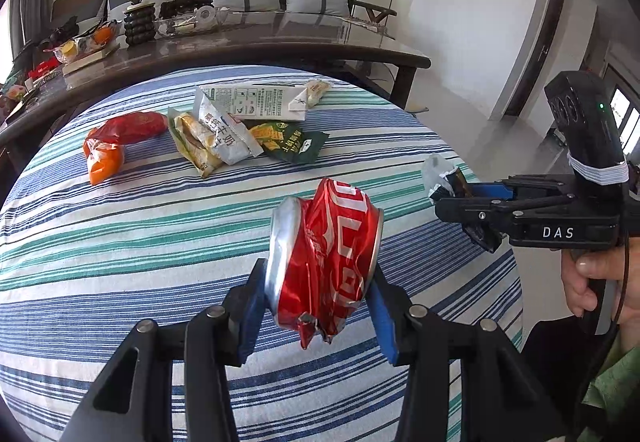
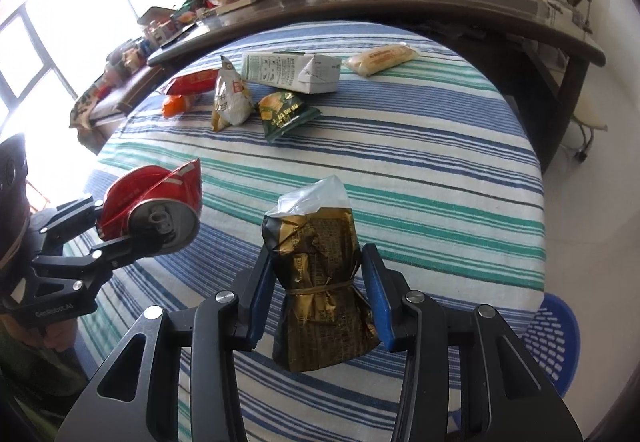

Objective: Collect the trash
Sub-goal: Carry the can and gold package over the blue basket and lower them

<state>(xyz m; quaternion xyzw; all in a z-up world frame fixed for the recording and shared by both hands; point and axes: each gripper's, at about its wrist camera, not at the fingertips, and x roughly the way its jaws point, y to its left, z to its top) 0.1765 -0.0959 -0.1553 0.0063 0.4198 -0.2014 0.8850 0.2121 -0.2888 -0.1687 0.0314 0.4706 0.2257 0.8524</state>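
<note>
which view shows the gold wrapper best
The right wrist view: the gold wrapper sits centred, clamped between the right gripper pads. The left wrist view shows only its crumpled tip at the frame's right.

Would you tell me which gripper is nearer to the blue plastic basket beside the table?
Right. The right gripper, holding a gold wrapper, is on the blue basket's side; the left gripper holds its crushed can further away.

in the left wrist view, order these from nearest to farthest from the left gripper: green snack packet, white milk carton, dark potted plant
1. Green snack packet, mid-cloth, right of the pile.
2. White milk carton, behind it at the cloth's far edge.
3. Dark potted plant, on the brown table beyond, upper left.
</note>
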